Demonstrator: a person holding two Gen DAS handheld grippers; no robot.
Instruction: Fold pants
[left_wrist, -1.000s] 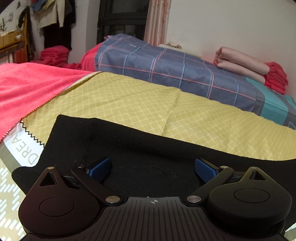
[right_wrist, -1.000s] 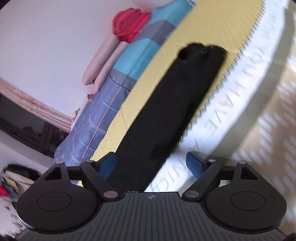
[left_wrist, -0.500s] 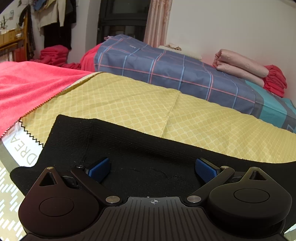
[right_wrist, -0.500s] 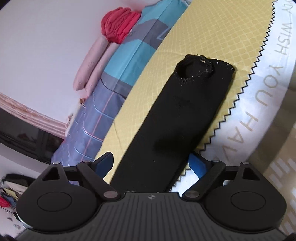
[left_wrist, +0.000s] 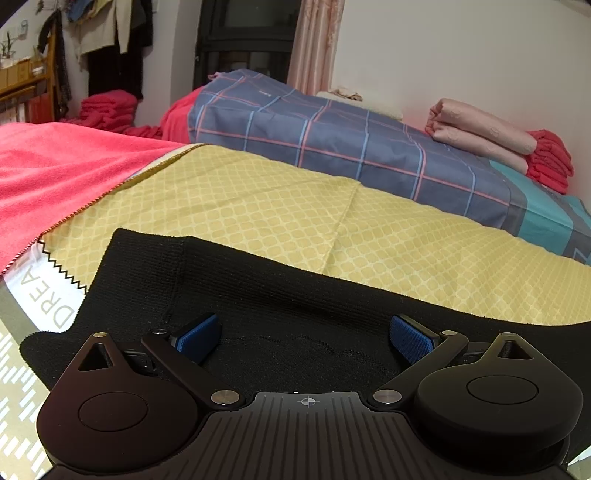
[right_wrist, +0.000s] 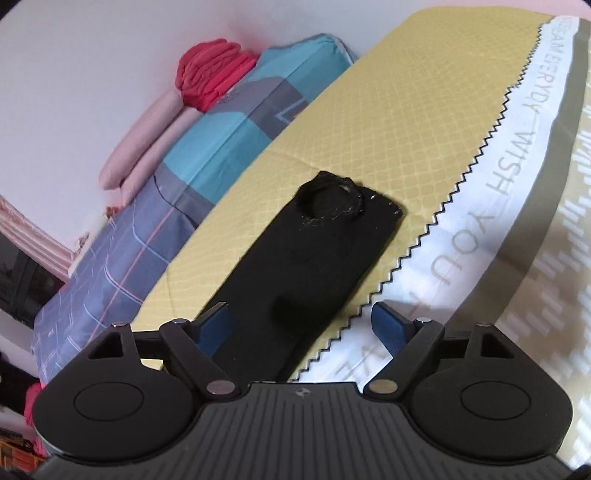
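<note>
Black knit pants (left_wrist: 280, 295) lying flat on yellow quilted bedspread (left_wrist: 295, 221) | we're hovering left gripper (left_wrist: 306, 338) and right gripper (right_wrist: 301, 323), jaws wide, empty | leg running lengthwise away from right gripper

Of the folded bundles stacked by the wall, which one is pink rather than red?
The pale pink roll, two long smooth layers on the plaid quilt. The red bundle beside it is darker, with many thin folds.
</note>
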